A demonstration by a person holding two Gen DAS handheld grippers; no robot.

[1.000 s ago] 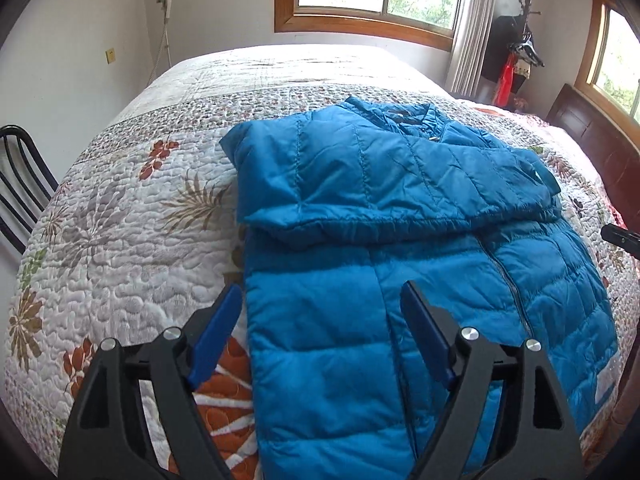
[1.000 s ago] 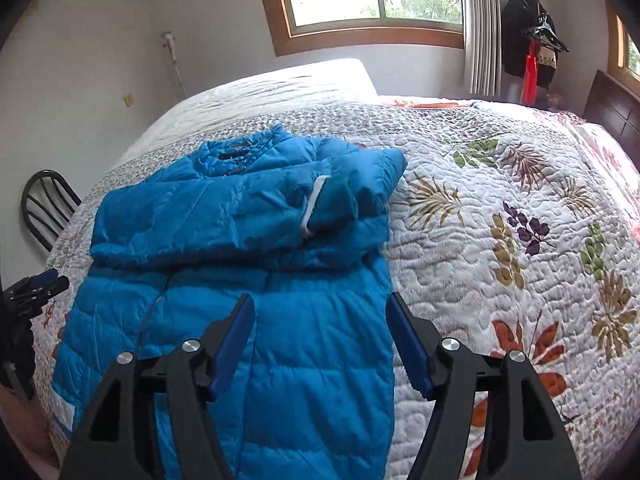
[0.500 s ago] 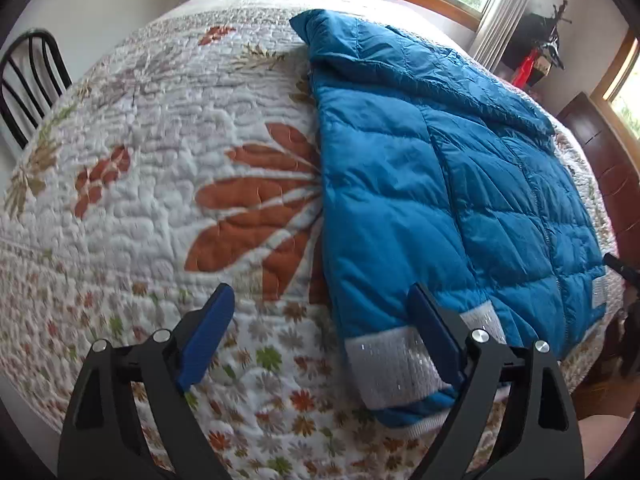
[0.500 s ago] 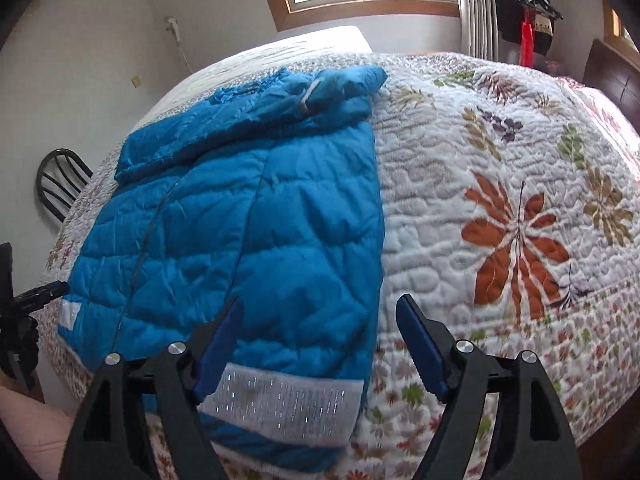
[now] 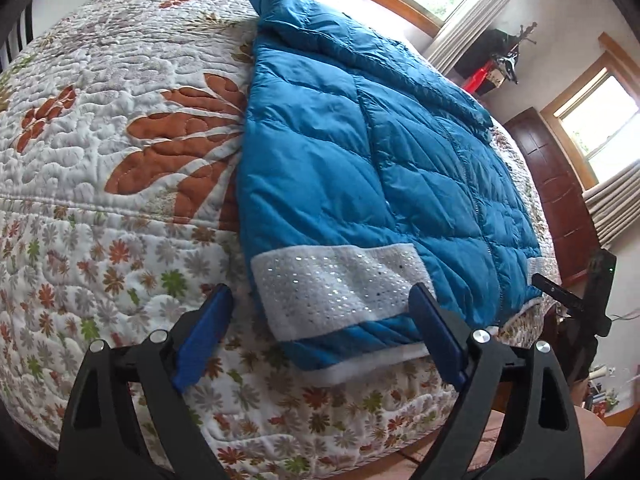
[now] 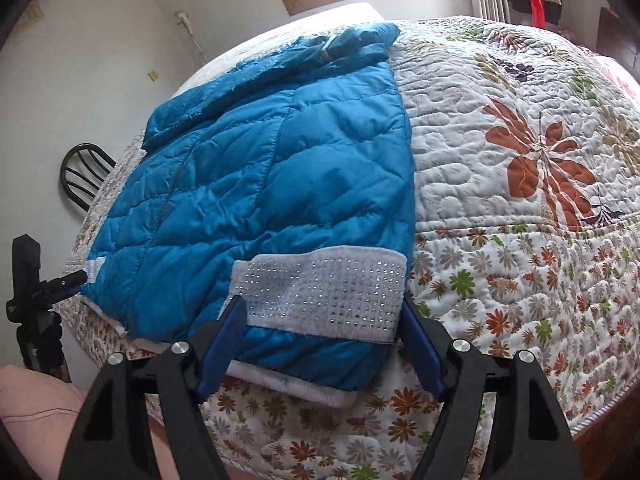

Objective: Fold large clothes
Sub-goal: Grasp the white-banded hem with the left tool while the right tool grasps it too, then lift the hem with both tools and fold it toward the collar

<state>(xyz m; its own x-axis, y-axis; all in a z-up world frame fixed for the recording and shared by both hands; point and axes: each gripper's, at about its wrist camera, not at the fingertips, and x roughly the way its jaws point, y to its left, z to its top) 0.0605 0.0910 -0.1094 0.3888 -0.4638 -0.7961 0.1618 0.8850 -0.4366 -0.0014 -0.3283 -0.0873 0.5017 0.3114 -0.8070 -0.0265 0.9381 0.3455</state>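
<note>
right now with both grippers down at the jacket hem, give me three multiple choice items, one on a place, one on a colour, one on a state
1. Where does the jacket lie?
A. on the quilt
B. on the chair
C. on the floor

2. What colour is the sequinned band at the hem?
A. red
B. white
C. black

3. How do the left gripper and right gripper stand?
A. both open
B. both shut on cloth
C. one open, one shut

Answers:
1 A, it is spread flat on the floral quilt.
2 B, the band is white against the blue shell.
3 A, each pair of blue fingers is spread wide with the band between them.
</note>
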